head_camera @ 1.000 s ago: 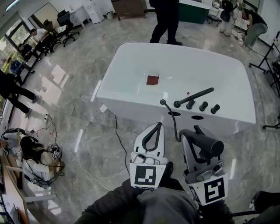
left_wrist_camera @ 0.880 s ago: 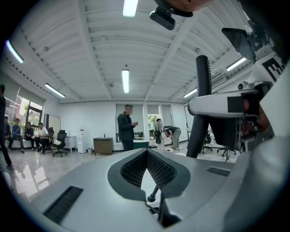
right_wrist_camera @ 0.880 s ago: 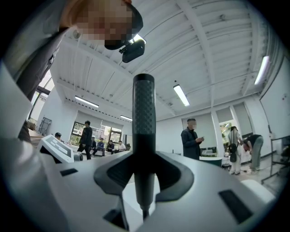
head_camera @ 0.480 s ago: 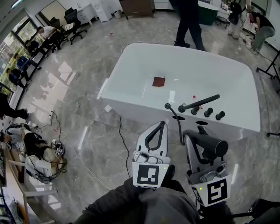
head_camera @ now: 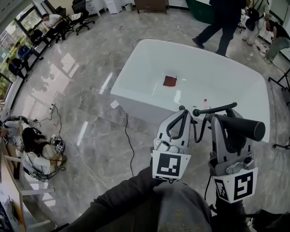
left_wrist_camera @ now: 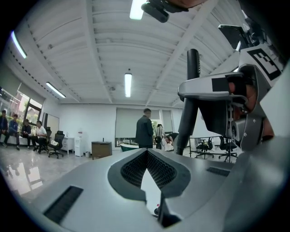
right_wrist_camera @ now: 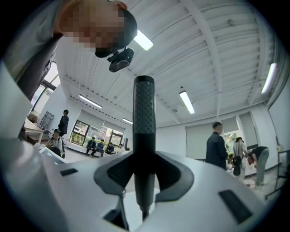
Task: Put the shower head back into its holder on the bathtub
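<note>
Mid-stride, a person in dark clothes crosses the glossy grey marble floor of an open hall. A row of seated people lines the windows at far left, near black office chairs. A thin black cable trails over the floor, near a tangle of wires and gear. Long fluorescent strip lights line the white ribbed ceiling. A low brown wooden cabinet stands by the back wall.

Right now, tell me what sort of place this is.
Probably an open-plan office or test lab, not a bathroom: the white bathtub stands freestanding on a polished stone floor, with office chairs and loose cables on it.
</note>
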Demonstrator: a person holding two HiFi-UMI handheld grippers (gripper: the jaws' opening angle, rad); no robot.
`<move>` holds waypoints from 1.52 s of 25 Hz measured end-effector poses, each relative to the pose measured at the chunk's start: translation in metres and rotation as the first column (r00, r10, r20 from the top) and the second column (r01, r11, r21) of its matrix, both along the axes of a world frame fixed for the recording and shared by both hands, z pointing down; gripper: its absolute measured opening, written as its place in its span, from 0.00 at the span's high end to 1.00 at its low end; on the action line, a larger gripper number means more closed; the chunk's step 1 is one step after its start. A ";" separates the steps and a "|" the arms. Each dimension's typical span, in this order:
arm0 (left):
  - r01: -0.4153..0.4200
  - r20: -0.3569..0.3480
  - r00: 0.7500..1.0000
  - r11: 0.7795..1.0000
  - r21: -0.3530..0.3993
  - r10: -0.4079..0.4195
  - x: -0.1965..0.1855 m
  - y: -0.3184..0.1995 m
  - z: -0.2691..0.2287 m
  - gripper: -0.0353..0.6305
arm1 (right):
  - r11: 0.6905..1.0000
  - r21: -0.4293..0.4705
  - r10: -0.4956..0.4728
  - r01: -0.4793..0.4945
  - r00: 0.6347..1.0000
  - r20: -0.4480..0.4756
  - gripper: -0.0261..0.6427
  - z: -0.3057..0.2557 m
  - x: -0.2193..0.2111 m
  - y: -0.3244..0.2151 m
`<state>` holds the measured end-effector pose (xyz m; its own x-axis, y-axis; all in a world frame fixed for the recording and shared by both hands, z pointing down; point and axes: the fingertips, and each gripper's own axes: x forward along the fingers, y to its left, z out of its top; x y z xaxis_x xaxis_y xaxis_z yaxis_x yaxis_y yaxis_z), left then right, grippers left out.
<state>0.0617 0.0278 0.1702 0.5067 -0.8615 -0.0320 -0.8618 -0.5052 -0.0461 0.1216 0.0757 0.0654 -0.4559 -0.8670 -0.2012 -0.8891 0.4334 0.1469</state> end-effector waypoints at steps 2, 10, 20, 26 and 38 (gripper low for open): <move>0.001 -0.013 1.000 1.000 0.008 -0.001 -0.007 -0.010 0.001 0.94 | 1.000 0.007 -0.012 0.012 1.000 -0.012 0.75 -0.002 -0.012 -0.010; 0.001 -0.054 0.999 1.000 0.028 0.000 -0.023 -0.036 0.003 0.94 | 0.999 0.031 -0.040 0.041 0.998 -0.042 0.75 -0.013 -0.040 -0.035; 0.016 -0.094 0.995 1.000 0.024 -0.013 -0.042 -0.065 0.018 0.94 | 0.996 0.056 -0.067 0.072 0.995 -0.077 0.75 -0.021 -0.062 -0.061; 0.027 -0.118 0.993 0.999 0.027 -0.024 -0.052 -0.074 0.005 0.94 | 0.982 0.156 -0.088 0.103 0.991 -0.102 0.75 -0.084 -0.076 -0.058; 0.006 -0.108 0.994 1.000 0.007 -0.006 -0.060 -0.077 0.016 0.94 | 0.998 0.048 -0.047 0.051 0.996 -0.080 0.75 -0.029 -0.071 -0.069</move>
